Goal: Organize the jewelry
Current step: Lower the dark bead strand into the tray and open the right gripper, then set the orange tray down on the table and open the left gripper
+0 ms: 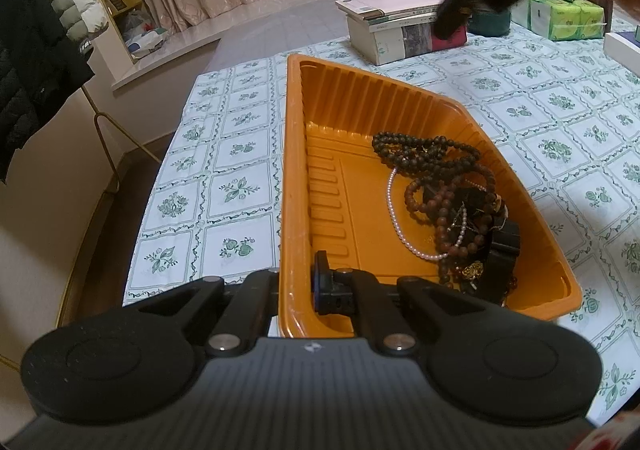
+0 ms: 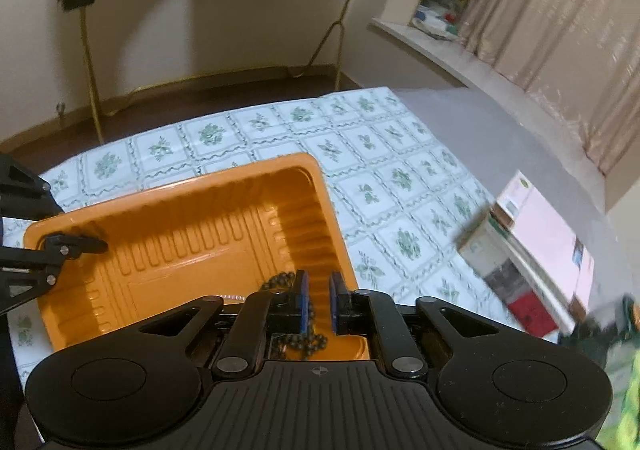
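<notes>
Jewelry [image 1: 444, 206] lies tangled in one heap inside the orange tray [image 1: 292, 170] on the surface, so sorting looks barely begun. Left gripper [image 1: 296, 286] pinches the tray's wall; right gripper [image 2: 318, 302] hovers, jaws slightly spread, empty.

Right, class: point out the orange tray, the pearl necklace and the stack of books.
orange tray [image 1: 340, 186]: left wrist view, bare ribbed floor.
pearl necklace [image 1: 394, 212]: left wrist view, left side of its white loop.
stack of books [image 1: 394, 4]: left wrist view, pink top cover.
</notes>
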`<state>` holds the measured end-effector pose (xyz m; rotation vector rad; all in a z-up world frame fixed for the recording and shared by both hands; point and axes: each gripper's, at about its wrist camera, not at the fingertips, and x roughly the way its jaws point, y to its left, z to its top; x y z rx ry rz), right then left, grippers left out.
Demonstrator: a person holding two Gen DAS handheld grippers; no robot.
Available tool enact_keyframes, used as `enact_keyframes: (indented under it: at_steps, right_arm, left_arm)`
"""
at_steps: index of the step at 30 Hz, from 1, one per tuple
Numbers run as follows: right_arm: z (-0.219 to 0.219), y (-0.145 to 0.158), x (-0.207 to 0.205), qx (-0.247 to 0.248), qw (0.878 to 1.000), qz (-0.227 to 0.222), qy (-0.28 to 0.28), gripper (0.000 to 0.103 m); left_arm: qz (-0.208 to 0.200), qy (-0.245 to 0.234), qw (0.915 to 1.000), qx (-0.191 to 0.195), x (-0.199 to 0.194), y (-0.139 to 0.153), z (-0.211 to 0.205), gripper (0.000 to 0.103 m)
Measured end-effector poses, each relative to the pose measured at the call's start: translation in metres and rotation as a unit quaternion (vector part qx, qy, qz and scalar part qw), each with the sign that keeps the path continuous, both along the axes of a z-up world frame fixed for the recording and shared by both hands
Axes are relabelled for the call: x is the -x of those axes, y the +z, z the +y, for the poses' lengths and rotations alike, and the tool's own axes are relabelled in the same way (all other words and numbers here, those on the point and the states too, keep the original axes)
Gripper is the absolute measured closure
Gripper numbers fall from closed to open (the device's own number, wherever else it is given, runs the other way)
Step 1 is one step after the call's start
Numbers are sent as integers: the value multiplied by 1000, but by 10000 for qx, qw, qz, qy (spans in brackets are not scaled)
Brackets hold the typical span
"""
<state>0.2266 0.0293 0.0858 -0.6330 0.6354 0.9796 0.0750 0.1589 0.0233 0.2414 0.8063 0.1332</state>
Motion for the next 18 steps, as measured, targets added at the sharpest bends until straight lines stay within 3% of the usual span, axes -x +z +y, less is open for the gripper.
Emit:
enact_keyframes:
  at_steps: [2, 3, 11, 18]
  right_arm:
    - [-18, -3, 4, -149, 9996, 86, -212, 51]
    - [-27, -5, 7, -231, 9991, 140, -324, 47]
    - [-101, -37, 43, -829, 9823, 848, -1450, 45]
    - [-164, -69, 84, -1535, 9363, 1629, -2706, 45]
  left_arm:
    - [-7, 13, 10000, 32, 0, -1, 1, 100]
    - [-13, 19, 10000, 66, 0, 0, 2, 101]
    - [-85, 142, 9977, 651, 5, -6, 23, 100]
    - [-201, 272, 9902, 1354, 12, -14, 45, 97]
